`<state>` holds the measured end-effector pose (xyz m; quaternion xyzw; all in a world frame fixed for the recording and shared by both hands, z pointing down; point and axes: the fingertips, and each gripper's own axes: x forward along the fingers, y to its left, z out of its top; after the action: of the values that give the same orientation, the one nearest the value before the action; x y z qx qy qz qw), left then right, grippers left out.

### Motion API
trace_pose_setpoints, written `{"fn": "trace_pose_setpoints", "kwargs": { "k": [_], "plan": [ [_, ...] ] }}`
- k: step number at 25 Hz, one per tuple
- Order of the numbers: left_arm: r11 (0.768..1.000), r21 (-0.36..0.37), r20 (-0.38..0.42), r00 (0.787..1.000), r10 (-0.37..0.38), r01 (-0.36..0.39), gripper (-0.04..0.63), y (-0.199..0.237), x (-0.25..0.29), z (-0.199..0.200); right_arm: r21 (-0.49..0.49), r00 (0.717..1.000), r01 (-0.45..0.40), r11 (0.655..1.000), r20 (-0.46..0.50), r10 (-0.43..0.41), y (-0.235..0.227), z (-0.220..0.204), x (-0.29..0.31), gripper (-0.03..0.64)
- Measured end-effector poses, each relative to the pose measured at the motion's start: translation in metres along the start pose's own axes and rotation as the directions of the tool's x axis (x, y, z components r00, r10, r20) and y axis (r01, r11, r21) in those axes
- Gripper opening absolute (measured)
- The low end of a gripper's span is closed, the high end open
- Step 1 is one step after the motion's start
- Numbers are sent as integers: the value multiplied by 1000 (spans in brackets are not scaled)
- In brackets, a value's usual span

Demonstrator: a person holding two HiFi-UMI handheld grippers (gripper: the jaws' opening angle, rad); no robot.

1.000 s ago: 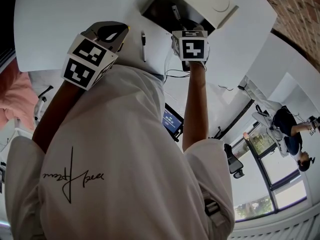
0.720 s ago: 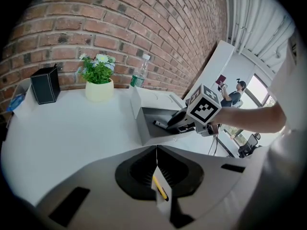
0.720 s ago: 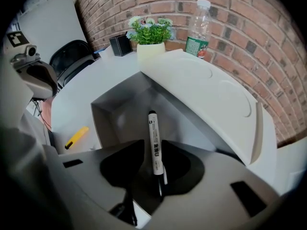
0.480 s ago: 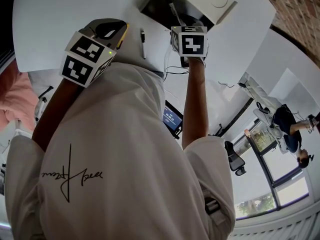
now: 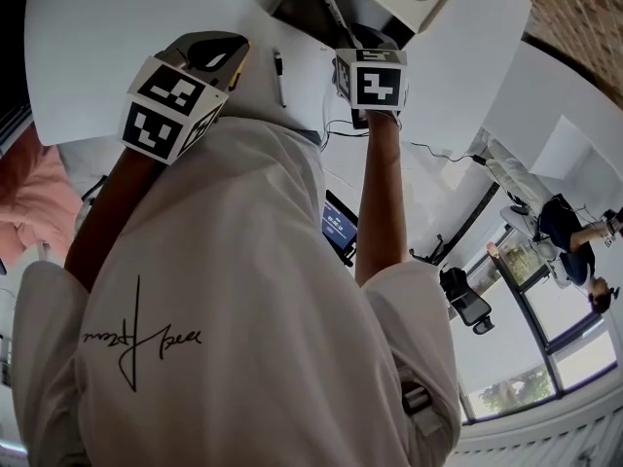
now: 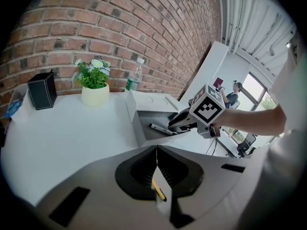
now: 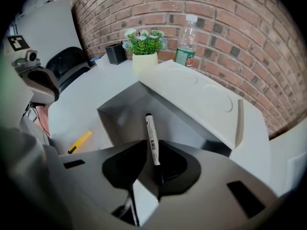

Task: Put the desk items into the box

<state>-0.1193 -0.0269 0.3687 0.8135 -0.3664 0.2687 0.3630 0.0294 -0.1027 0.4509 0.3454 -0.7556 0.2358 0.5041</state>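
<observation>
The white box [image 5: 310,10] stands open on the white desk [image 5: 117,37], its lid [image 7: 201,95] tipped back. My right gripper [image 7: 156,164] is shut on a white marker [image 7: 152,137] with a black cap, whose tip points over the box's inside [image 7: 120,114]. The left gripper view shows the same marker [image 6: 159,128] reaching into the box [image 6: 144,123] from the right gripper [image 6: 184,121]. My left gripper [image 6: 156,152] is shut and holds nothing. It hovers over a yellow utility knife [image 7: 79,142] that lies on the desk left of the box.
A black marker [image 5: 279,71] lies on the desk between the grippers. A potted plant [image 6: 94,92], a black pen holder [image 6: 42,91] and a water bottle [image 7: 187,44] stand along the brick wall. A cable [image 5: 341,139] hangs off the desk edge. A person [image 5: 565,232] sits in the background.
My right gripper has carried the marker a little further over the box opening. The left gripper has barely shifted.
</observation>
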Motion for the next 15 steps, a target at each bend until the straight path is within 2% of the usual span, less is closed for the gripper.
{"fn": "trace_pose_setpoints", "kwargs": {
  "k": [5, 15],
  "plan": [
    [999, 27, 4, 1000, -20, 20, 6, -7, 2, 5, 63, 999, -12, 998, 32, 10, 1, -2, -12, 83],
    [995, 84, 20, 998, -57, 55, 6, -20, -5, 14, 129, 997, 15, 992, 78, -25, 11, -13, -43, 72]
  ]
}}
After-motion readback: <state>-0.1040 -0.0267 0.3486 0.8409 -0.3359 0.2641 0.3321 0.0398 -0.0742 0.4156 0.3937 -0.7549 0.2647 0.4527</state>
